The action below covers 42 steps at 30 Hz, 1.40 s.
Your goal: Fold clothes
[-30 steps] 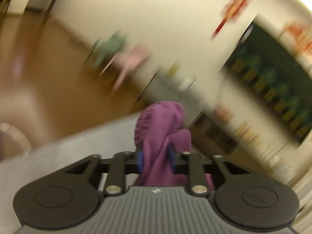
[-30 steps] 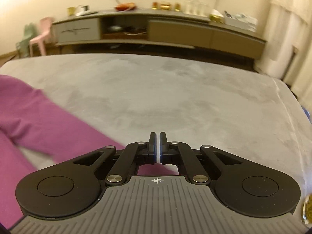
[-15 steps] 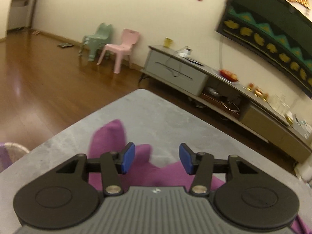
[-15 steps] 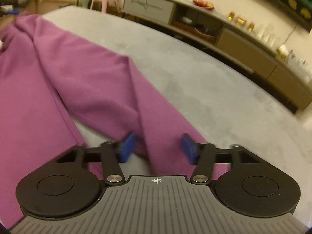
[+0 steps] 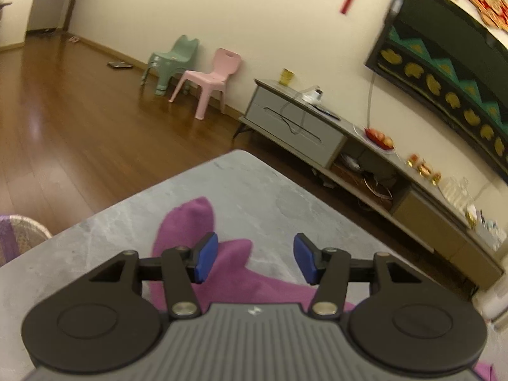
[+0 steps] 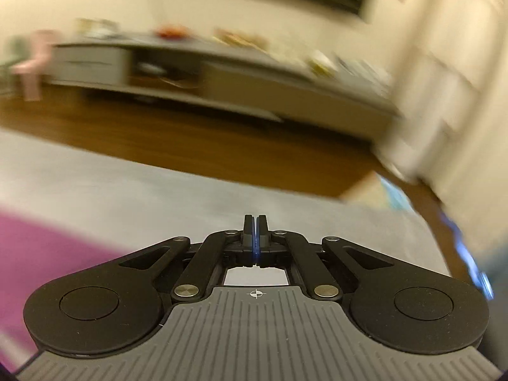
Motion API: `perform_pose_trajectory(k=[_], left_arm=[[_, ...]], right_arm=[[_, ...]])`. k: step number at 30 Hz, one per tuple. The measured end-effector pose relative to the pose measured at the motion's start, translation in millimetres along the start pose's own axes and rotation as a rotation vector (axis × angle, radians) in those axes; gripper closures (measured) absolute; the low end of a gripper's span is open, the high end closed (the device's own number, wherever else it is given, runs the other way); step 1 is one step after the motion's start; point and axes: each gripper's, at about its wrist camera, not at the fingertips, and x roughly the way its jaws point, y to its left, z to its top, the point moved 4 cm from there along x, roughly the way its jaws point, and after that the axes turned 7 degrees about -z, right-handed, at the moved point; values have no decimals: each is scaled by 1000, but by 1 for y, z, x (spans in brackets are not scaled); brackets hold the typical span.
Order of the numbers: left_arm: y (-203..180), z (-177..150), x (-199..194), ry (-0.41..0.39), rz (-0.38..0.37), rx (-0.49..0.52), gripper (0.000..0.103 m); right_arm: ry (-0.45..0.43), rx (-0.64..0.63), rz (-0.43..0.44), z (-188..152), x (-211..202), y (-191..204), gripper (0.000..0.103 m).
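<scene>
A purple garment (image 5: 187, 222) lies flat on the grey table (image 5: 241, 184), one end reaching toward the table's far corner. My left gripper (image 5: 254, 254) hovers over it with its jaws opening; the blue pads (image 5: 206, 255) stand apart and press on nothing. In the blurred right wrist view the purple garment (image 6: 47, 244) shows only at the lower left. My right gripper (image 6: 255, 222) is shut with nothing between its pads, over bare grey table (image 6: 158, 197) to the right of the cloth.
Wooden floor surrounds the table. A long low TV cabinet (image 5: 317, 136) runs along the far wall, with a pink chair (image 5: 216, 76) and a green chair (image 5: 171, 63) to its left. A woven basket (image 5: 19, 231) sits at the left edge.
The left gripper let go of the bunched purple cloth and opened; the cloth now lies on the table. The right gripper opened over the garment, shut again empty and swung right.
</scene>
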Motion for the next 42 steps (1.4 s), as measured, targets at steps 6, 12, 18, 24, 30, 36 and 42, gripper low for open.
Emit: perform_pose_trajectory(k=[6,12,18,24,30,36,42], left_arm=[[1,-8,12,55,37,0,47],[6,-10,5,58,37,-25,47],[13,-6,7,56,62,-41,46],[11,-10,16,87,78,-17,43],[13,-16,27,116,103,5,41],[3,-25,43,173,74,63,75],[-10,-14,41,133,-26,100,97]], right_arm=[[-11,-27,224,-39,-31,40,45],[-13,-251,346,-90,-52,115,36],[-16,-136,299,-75,-43,79,103],[-28,101,-64,-27,7,-32,103],[-23,165,-51,-45,-2,-32,54],[78,39,371,-102,-51,61,40],[59,-41,406,-93,-54,108,35]])
